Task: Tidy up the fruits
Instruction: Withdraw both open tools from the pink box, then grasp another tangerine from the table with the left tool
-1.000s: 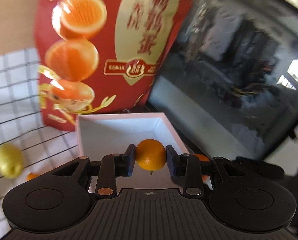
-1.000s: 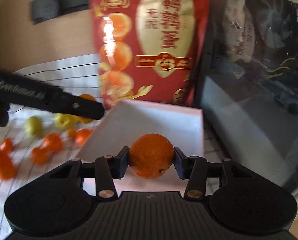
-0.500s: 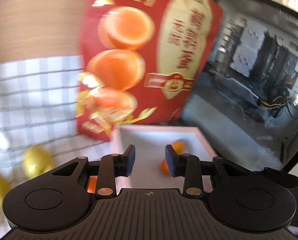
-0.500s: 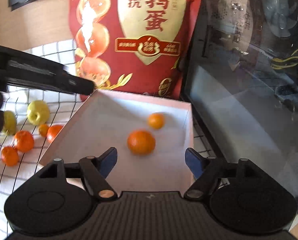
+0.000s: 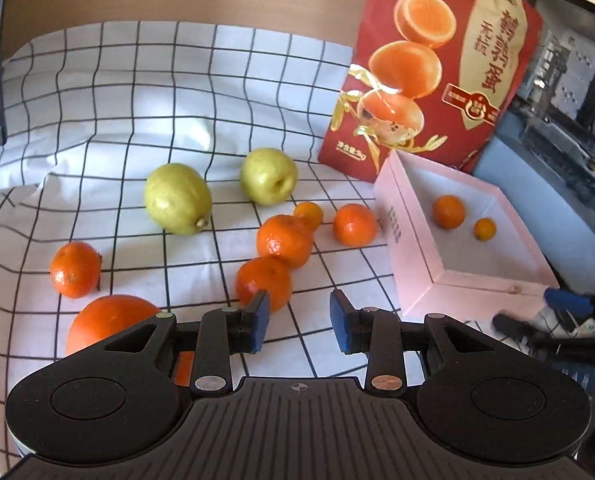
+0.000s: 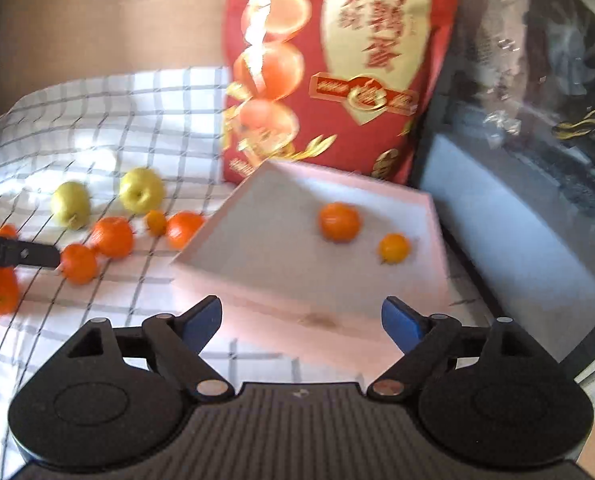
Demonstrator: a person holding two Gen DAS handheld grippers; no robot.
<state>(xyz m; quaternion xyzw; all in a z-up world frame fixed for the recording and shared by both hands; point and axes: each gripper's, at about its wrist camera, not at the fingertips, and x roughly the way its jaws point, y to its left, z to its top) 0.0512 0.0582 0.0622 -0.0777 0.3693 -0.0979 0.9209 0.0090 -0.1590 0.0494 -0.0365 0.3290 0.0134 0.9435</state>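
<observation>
Sitting at the right, the shallow pink cardboard box [image 5: 417, 264] holds only a mandarin [image 5: 448, 211] and a smaller kumquat [image 5: 484, 228]; two yellow-green pears [image 5: 178, 197] and several oranges [image 5: 284, 240] remain on the checked cloth [image 5: 137, 92]. Left gripper [image 5: 299, 322] is part-open, right gripper [image 6: 302, 320] wide, both empty.

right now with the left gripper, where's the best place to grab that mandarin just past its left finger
Close on the mandarin's widest middle, coming from above or the near side. The left gripper is open and empty, and the fruit sits just past its left finger. Another mandarin appears to touch its far side, so squeeze left to right rather than front to back.
</observation>
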